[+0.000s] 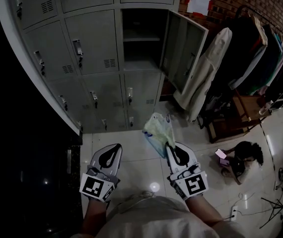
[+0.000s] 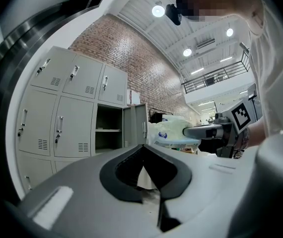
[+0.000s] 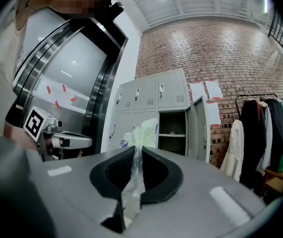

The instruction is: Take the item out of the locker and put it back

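Observation:
A pale green and white plastic bag (image 1: 159, 132) hangs in the air in front of the grey lockers, with its twisted top pinched in my right gripper (image 1: 170, 148). In the right gripper view the bag (image 3: 141, 133) rises from between the shut jaws of my right gripper (image 3: 134, 148). One locker compartment (image 1: 141, 38) stands open, its door (image 1: 183, 51) swung to the right and its inside dark. My left gripper (image 1: 117, 147) is level with the right one, shut, with nothing in it. The left gripper view shows the bag (image 2: 174, 130) and the open compartment (image 2: 108, 130).
A clothes rack (image 1: 260, 48) with dark garments and a white coat (image 1: 206, 73) stands right of the lockers. A person (image 1: 241, 162) crouches on the tiled floor at right with a phone. A low wooden stand (image 1: 231, 118) is nearby. A dark glass wall runs along the left.

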A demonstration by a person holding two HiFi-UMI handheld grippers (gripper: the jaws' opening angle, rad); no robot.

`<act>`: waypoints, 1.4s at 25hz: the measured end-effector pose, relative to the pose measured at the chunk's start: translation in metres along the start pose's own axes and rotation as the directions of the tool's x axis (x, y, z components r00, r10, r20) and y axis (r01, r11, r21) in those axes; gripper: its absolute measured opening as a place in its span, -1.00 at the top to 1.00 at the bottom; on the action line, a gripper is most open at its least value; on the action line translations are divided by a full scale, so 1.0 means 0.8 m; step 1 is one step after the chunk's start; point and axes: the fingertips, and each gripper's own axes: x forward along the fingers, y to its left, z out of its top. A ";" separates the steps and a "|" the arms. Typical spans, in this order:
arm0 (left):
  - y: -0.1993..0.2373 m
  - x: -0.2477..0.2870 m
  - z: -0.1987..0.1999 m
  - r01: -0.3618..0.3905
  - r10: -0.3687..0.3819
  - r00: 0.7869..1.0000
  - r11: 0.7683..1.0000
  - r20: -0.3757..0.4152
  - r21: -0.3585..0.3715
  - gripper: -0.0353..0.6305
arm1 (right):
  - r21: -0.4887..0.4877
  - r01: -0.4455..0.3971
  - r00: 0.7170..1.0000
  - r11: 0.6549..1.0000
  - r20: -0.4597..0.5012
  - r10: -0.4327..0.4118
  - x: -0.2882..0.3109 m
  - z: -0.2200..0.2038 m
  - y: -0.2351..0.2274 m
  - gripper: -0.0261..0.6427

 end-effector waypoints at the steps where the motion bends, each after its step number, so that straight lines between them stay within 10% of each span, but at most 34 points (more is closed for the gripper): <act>1: 0.000 0.000 -0.001 0.000 0.000 1.000 1.000 -0.002 -0.002 0.89 | -0.001 0.001 1.000 1.000 0.000 -0.001 -0.001 -0.001 0.000 0.89; 15: 0.022 0.065 -0.030 -0.003 0.004 1.000 1.000 -0.028 0.006 0.89 | 0.034 0.008 1.000 0.999 -0.024 -0.007 0.060 -0.027 -0.064 0.89; 35: 0.338 0.313 -0.027 0.140 -0.141 0.990 0.990 0.026 0.032 0.89 | -0.089 0.238 0.971 0.967 0.028 -0.236 0.456 0.010 -0.234 0.88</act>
